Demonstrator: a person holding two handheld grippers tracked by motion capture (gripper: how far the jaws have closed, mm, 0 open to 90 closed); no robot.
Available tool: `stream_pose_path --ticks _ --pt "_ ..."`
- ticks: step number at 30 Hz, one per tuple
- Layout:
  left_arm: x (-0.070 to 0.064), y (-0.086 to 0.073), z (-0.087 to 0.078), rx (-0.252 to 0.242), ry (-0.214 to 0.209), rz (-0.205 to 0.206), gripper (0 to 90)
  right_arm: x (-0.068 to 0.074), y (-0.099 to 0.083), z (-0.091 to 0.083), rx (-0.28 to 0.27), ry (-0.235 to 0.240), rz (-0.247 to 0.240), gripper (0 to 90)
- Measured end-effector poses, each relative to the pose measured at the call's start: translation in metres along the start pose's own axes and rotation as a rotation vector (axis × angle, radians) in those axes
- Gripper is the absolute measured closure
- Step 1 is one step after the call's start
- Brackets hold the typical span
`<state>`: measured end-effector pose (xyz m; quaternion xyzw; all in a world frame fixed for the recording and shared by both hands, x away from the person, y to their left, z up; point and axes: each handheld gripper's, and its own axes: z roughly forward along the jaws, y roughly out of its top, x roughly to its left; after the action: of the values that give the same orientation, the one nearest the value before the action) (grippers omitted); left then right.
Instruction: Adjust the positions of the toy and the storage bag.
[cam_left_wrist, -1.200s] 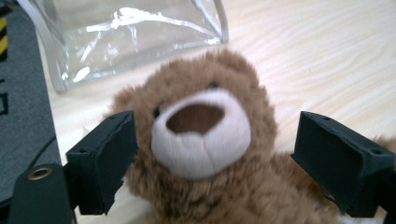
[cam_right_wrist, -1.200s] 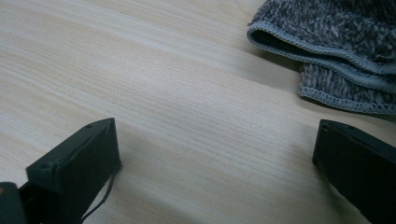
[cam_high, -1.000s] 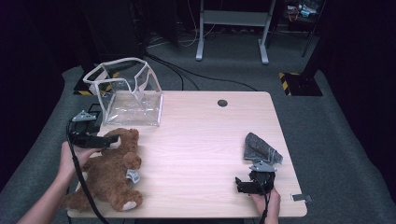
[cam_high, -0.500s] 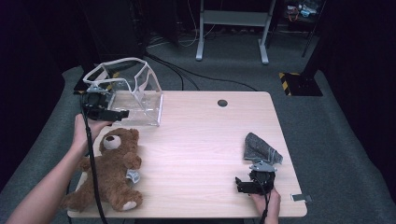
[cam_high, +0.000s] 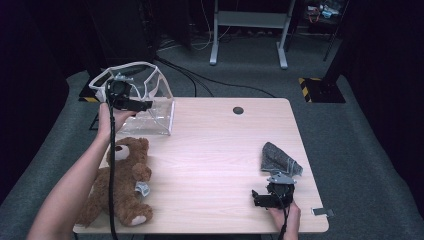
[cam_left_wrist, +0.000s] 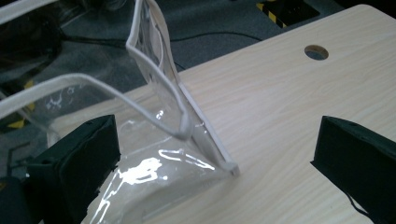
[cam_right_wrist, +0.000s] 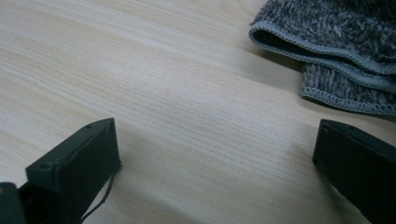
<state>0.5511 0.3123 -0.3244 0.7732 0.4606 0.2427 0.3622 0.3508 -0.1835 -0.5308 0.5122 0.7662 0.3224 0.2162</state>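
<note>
- Clear bag (cam_high: 150, 102) stands open at the worktop's (cam_high: 220, 150) far left corner; the left hand-held gripper (cam_high: 142, 106), jaws wide, has moved from the teddy bear (cam_high: 122, 180) to its rim.
- Judged step: opening the bag for packing.
- Right hand-held gripper (cam_high: 257, 198) stays wide, empty, beside the grey cloth (cam_high: 279, 159).

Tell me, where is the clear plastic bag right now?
In the high view the clear bag stands at the table's far left corner, just beyond the teddy bear, with the left gripper at it.
</note>
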Motion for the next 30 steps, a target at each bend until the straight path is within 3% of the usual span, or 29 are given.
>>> stream_pose_path --ticks 4,7,12,13,14,16,18,22,26,30 --pt "-0.002 0.006 0.01 0.001 0.005 0.032 6.1 0.0 0.0 0.0 -0.001 0.0 0.0 0.0" --pt "-0.002 0.009 0.015 -0.002 0.013 0.034 13.4 0.0 0.0 0.0 0.0 0.001 -0.001 0.0" --pt "-0.001 0.008 0.026 0.028 0.074 0.053 24.1 0.0 0.0 0.0 0.001 0.001 -0.002 0.0" --pt "-0.001 0.008 0.028 0.026 0.071 0.05 24.1 0.0 0.0 0.0 0.001 0.001 -0.002 0.0" --pt "-0.001 0.008 0.029 0.024 0.078 0.051 30.4 0.0 0.0 0.0 -0.001 0.0 0.002 0.0" --pt "0.0 0.007 0.032 0.021 0.083 0.044 30.8 0.0 0.0 0.0 0.001 0.0 -0.005 0.0" --pt "-0.001 0.007 0.036 0.037 0.09 0.052 40.7 0.0 0.0 0.0 0.0 0.0 0.0 0.0" --pt "0.0 0.006 0.041 0.044 0.104 0.046 44.3 0.0 0.0 0.0 0.0 0.001 -0.001 0.0" --pt "-0.001 0.006 0.044 0.085 0.112 0.083 59.3 0.0 0.0 0.0 0.001 0.001 -0.003 0.0" --pt "0.0 0.005 0.047 0.099 0.124 0.094 75.1 -0.001 0.0 0.0 0.002 0.0 -0.007 0.0"
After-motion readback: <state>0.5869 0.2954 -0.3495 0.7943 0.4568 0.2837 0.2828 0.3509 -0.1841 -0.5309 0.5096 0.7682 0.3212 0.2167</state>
